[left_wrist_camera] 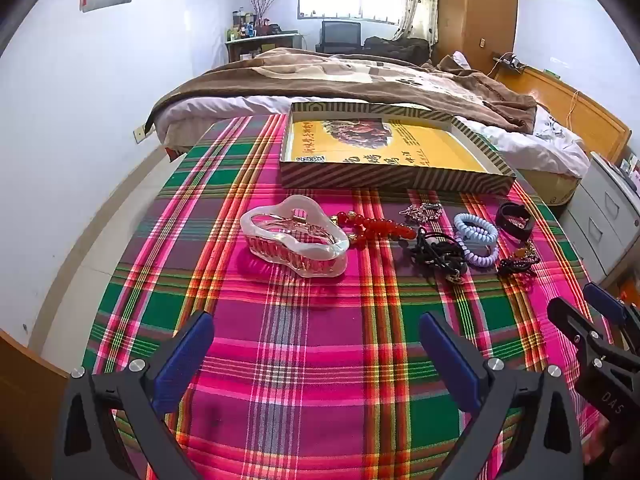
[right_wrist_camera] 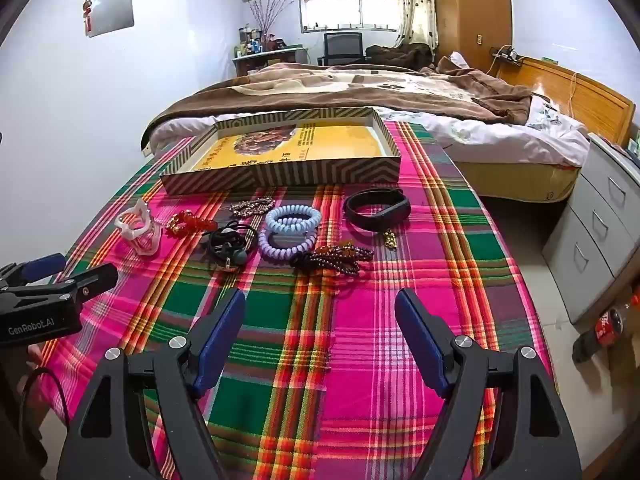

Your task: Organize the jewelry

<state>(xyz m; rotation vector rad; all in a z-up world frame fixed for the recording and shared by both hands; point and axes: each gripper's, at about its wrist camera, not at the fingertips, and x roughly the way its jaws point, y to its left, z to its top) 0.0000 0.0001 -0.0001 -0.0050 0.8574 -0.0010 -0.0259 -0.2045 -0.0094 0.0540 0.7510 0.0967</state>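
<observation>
Plaid tablecloth [right_wrist_camera: 400, 292] bears striped box [right_wrist_camera: 312, 170] (yellow sheet [right_wrist_camera: 344, 140] inside).

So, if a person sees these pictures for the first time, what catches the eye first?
Probably the bright plaid tablecloth in pink, green and orange, which fills the foreground. On it lies a row of small pieces: a clear hair claw at the left, red beads, and coiled hair ties. Behind them sits a shallow striped box, and both tongs hang open above the cloth.
</observation>
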